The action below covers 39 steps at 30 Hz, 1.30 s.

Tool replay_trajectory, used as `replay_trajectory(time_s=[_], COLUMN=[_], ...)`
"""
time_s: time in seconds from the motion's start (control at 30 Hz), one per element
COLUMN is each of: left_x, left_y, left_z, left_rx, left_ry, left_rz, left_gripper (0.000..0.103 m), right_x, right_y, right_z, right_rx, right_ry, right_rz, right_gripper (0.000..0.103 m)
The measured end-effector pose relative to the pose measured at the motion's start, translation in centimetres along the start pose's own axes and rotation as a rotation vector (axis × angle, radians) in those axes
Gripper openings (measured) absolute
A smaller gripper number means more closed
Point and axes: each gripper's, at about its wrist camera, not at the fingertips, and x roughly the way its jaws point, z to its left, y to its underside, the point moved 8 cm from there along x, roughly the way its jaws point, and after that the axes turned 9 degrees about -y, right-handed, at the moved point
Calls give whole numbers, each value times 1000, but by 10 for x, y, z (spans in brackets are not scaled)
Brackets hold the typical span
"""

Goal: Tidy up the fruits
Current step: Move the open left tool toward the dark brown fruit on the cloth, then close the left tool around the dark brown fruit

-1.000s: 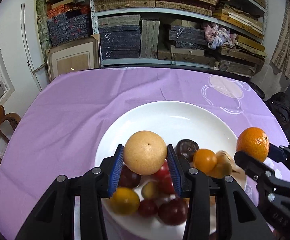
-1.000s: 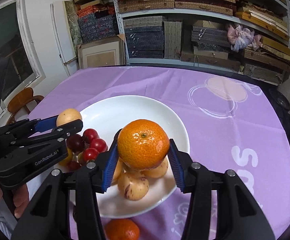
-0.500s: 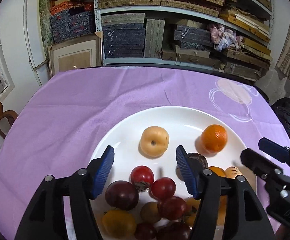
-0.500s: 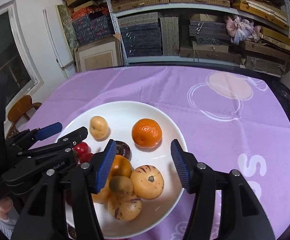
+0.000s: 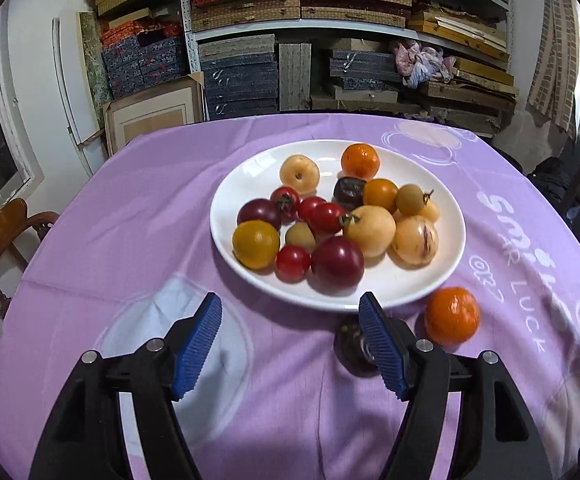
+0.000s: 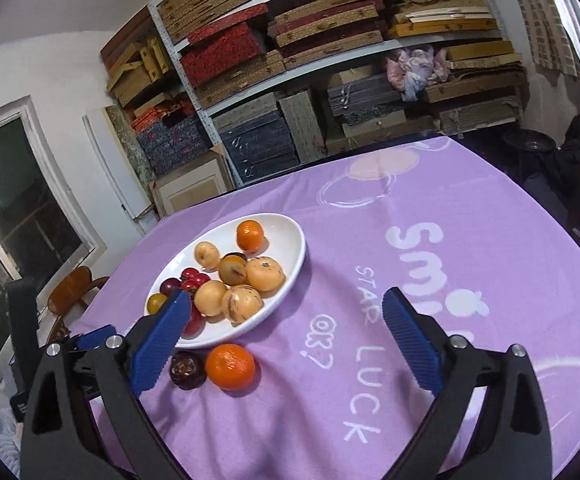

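A white plate (image 5: 234, 184) (image 6: 290, 248) on the purple tablecloth holds several fruits: a pale yellow one (image 5: 299, 173) (image 6: 206, 255), a mandarin (image 5: 360, 161) (image 6: 250, 235), red and dark tomatoes and tan melons. Off the plate, near its front rim, lie a second mandarin (image 5: 451, 315) (image 6: 230, 366) and a dark fruit (image 5: 351, 346) (image 6: 187, 369). My left gripper (image 5: 290, 344) hovers short of the plate, jaws opening, nothing between them. My right gripper (image 6: 286, 338) is tilted, jaws opening wide over bare cloth, nothing between them; its left finger overlaps the plate's near edge.
Shelves stacked with boxes (image 5: 250, 64) (image 6: 274, 56) fill the back wall. A wooden chair (image 5: 2, 236) (image 6: 74, 292) stands at the table's left edge. White lettering (image 6: 413, 240) marks the cloth right of the plate.
Both grippers released their fruits onto the plate, the left the pale yellow one, the right the mandarin. Both then pulled back from the plate and spread their jaws; the right one rolled.
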Motion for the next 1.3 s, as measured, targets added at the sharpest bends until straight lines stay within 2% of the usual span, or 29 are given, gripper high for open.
replay_trajectory(time_s=[0.07,0.13,0.27,0.57,1.03,1.3], left_x=[-6,-14,-23,-8,2,-2], left_y=[10,15,21,28,35,40], left_z=[-3,-4,-11,-16,-17,-14], left_rx=[-9,-21,-29,-39,-38,31], left_ry=[-14,-24,-40,-37,-39,-47], left_rz=[-14,-38,-64,-29,-1,5], left_gripper=[72,72,72,72,72,72], right_x=[3,3,-2,2,7,10], right_y=[5,5,4,10,13,15], right_z=[-11,-17,-16,1,0,-5], right_rx=[-13,-2,12,-61,-56,-33], right_ry=[25,36,14,21,24,25], right_rz=[24,8,-1,24,42,53], right_gripper=[95,95,95,95,95,96])
